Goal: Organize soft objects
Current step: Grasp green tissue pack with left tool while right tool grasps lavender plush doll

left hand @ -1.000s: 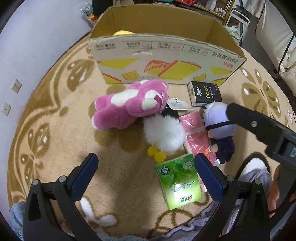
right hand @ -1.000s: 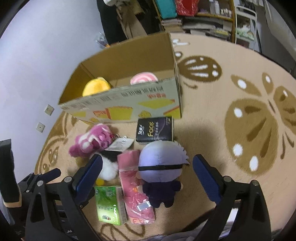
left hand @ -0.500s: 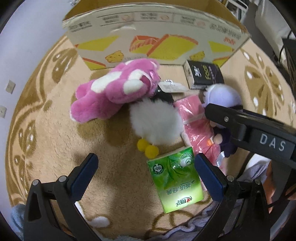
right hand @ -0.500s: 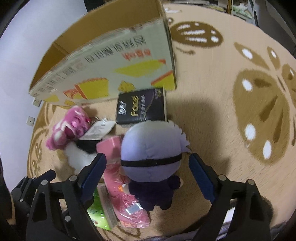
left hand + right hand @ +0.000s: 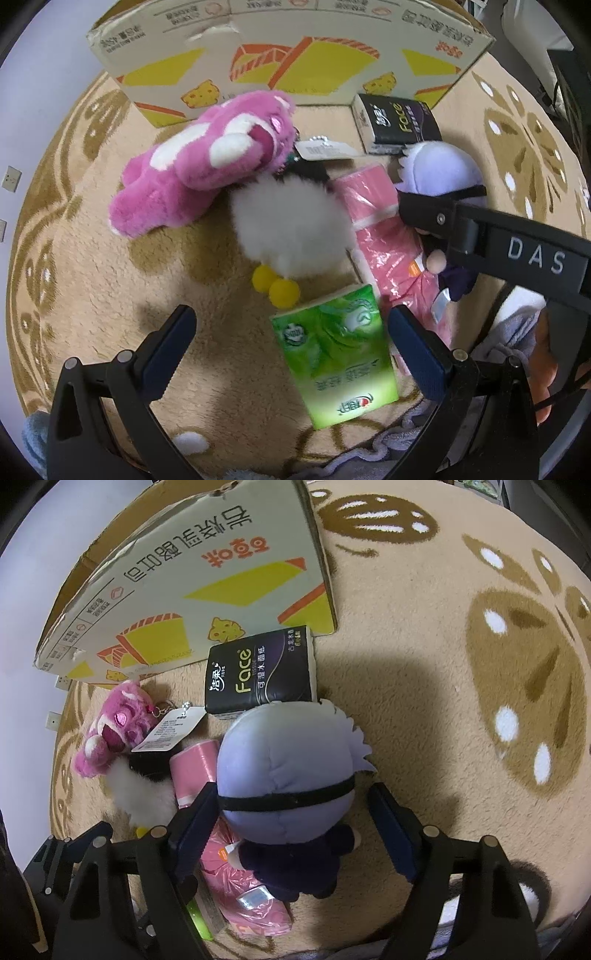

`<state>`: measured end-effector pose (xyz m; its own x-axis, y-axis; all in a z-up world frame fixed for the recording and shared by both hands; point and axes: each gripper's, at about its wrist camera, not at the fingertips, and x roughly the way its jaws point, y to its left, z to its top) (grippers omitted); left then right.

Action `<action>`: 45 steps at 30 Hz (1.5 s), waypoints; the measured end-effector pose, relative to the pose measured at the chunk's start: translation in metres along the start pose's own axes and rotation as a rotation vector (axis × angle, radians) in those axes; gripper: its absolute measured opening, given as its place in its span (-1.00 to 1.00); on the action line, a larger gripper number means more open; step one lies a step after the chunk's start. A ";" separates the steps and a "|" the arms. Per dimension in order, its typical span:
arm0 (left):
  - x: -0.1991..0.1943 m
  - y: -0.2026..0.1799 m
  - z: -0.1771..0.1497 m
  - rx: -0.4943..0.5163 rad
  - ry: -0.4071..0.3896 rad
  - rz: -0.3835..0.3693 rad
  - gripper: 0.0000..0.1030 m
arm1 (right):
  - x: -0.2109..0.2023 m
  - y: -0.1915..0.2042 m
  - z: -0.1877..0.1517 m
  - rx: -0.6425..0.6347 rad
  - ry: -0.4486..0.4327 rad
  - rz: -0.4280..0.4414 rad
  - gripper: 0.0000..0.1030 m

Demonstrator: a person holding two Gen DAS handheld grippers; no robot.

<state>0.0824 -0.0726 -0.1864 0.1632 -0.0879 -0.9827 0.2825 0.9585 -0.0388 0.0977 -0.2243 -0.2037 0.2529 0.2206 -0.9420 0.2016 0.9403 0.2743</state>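
Plush toys: three, all on the rug — a shaggy pink bear [image 5: 207, 173] upper left, a fluffy white one [image 5: 291, 232] with two round yellow feet at centre, a smooth lilac-headed doll [image 5: 284, 771].
Tissue packs: three, glossy plastic — green [image 5: 340, 354] at lower centre, pink [image 5: 384, 229], black [image 5: 262, 668] by the box.
Box: one printed cardboard carton [image 5: 295, 51] across the top.
Rug: beige pile [image 5: 424, 664], brown motifs.
Left claw [image 5: 291, 347]: spread wide, empty, straddling the green pack.
Right claw [image 5: 295, 819]: spread apart either side of the doll, not pinching it.

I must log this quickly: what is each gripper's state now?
Left gripper: open, holding nothing.
Right gripper: open around the purple-haired plush doll, not gripping.
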 end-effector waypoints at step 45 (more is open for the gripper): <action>-0.038 -0.005 -0.033 -0.002 -0.178 0.056 0.18 | -0.066 -0.002 -0.011 -0.069 -0.159 0.067 0.30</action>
<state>0.0437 -0.0656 -0.1550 0.3433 -0.0811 -0.9357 0.2663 0.9638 0.0141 0.0707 -0.2377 -0.1439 0.4112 0.2443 -0.8782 0.1150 0.9418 0.3158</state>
